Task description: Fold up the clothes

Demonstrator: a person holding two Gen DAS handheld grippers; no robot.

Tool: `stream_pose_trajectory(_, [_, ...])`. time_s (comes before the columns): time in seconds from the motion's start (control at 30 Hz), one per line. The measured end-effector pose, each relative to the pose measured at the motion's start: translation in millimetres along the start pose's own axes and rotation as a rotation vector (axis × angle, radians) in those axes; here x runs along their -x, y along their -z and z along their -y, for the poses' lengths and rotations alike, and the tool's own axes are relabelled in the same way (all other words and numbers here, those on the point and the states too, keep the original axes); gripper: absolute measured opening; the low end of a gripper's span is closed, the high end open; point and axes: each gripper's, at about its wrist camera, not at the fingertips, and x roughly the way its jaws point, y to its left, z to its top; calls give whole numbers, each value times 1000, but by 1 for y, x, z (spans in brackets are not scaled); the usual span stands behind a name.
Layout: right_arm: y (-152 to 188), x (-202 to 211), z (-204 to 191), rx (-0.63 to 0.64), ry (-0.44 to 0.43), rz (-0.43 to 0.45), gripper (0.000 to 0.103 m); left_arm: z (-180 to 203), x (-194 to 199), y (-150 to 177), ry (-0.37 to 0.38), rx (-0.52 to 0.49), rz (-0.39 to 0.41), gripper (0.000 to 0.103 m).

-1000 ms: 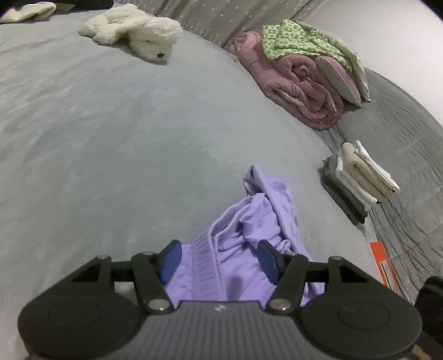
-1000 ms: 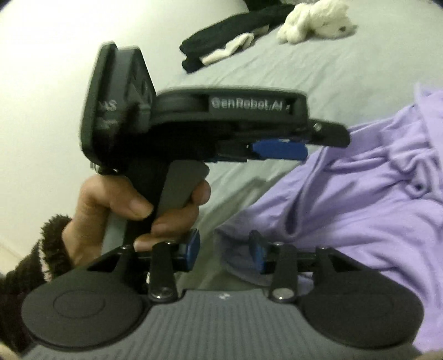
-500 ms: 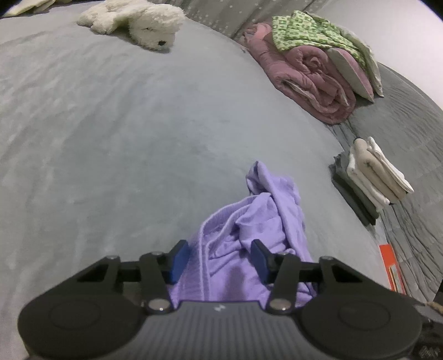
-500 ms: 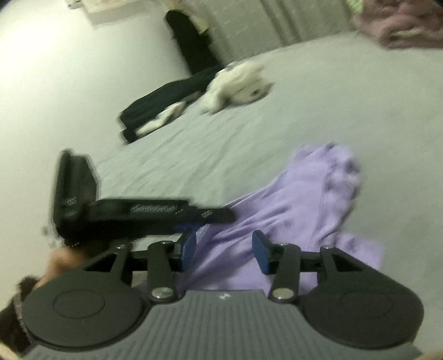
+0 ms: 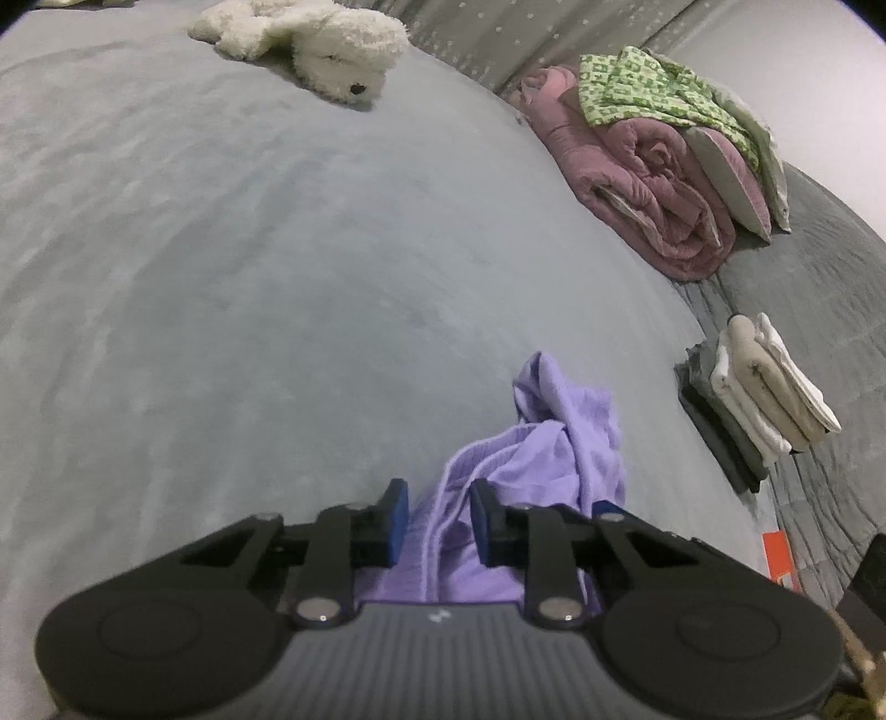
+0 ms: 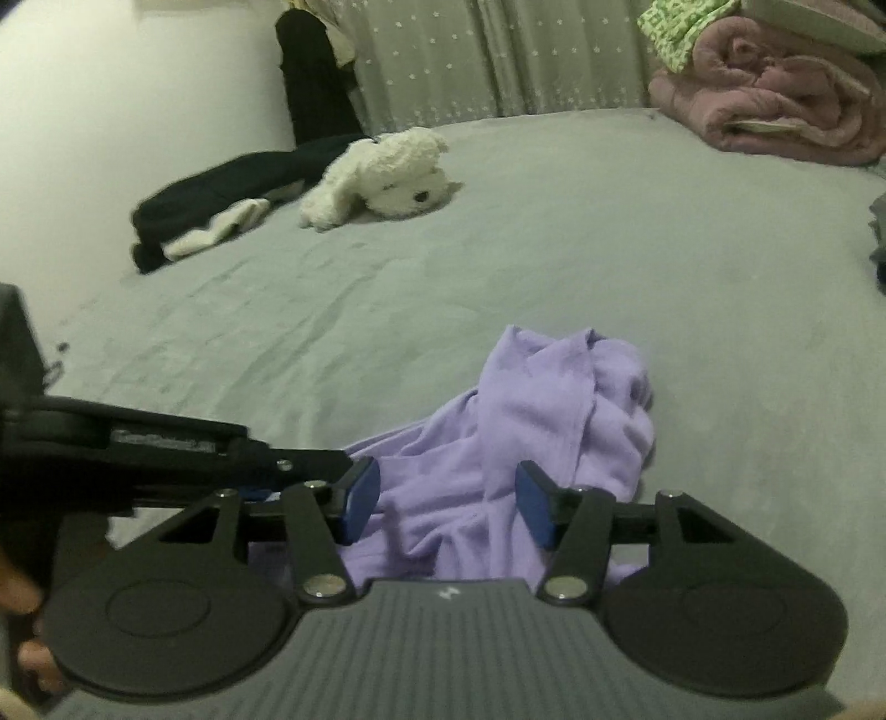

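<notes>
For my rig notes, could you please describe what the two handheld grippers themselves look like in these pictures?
Both match: the left gripper and right gripper each have a ribbed dark grey body with a small white logo, two round black discs at the sides, black linkage arms with silver rivets, and blue pads on the fingers. No cables or sleeves show.

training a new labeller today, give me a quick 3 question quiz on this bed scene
1. True or false: the lilac garment lies neatly folded.
2. Which sits on top of the rolled pink blanket? A) green patterned cloth B) white plush toy C) black clothing
3. Fill in: in the right wrist view, the right gripper is ____, with lilac fabric showing between its pads.

Key: 1 false, it is crumpled in a heap. 2 A. 3 open.
</notes>
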Motion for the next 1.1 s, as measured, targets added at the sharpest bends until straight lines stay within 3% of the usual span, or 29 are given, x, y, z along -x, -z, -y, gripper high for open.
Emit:
stream_pose_trajectory(0.1, [0, -5, -4, 39, 25, -3, 62, 5, 0, -1, 7, -27, 2, 38])
stream_pose_trajectory(0.33, [10, -17, -13, 219, 135, -2, 63, 14, -4, -4, 6, -89, 0, 40])
stream_pose_trajectory(0.67, [5, -16, 16, 147, 145, -2, 57, 17, -19, -5, -45, -142, -21, 38])
stream_pose_trajectory(0.77, [3, -17, 20, 120, 129, -4, 57, 18, -20, -3, -58, -161, -17, 33])
stream_pose_trajectory(0.9, [4, -22, 15, 134, 120, 5, 57, 20, -22, -1, -78, -175, -14, 11])
stream_pose_trajectory(0.97, [4, -26, 14, 137, 112, 6, 36, 21, -22, -1, -83, -172, -7, 8])
stream_pose_trajectory(1.1, [1, -25, 19, 103, 111, 32, 20, 21, -15, -3, -109, -162, 41, 6])
